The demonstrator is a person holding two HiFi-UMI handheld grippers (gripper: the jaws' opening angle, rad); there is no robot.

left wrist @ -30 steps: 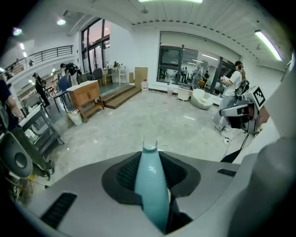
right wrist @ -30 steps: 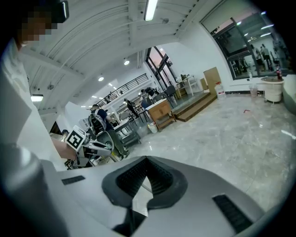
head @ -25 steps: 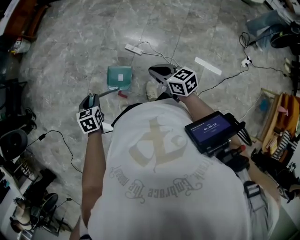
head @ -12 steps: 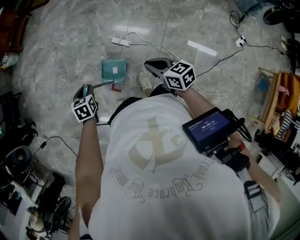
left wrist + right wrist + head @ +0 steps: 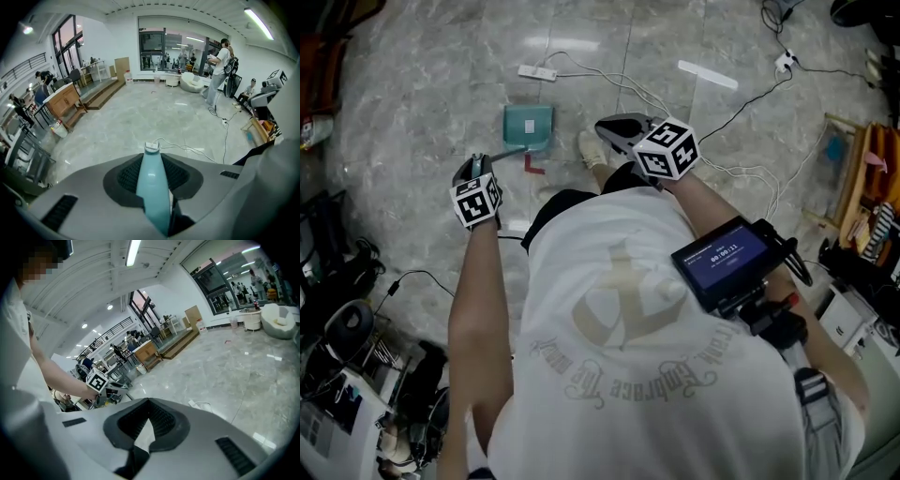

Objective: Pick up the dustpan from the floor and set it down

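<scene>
Marble floor (image 5: 422, 84), teal dustpan (image 5: 528, 127), slim handle (image 5: 152, 187)

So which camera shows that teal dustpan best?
Head view: the whole dustpan shows, its handle running to the left gripper. The left gripper view shows only the handle between its jaws; the right gripper view, none.

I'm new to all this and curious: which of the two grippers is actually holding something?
The left gripper: its jaws clamp the handle of the teal dustpan. The right gripper has nothing between its jaws.
</scene>
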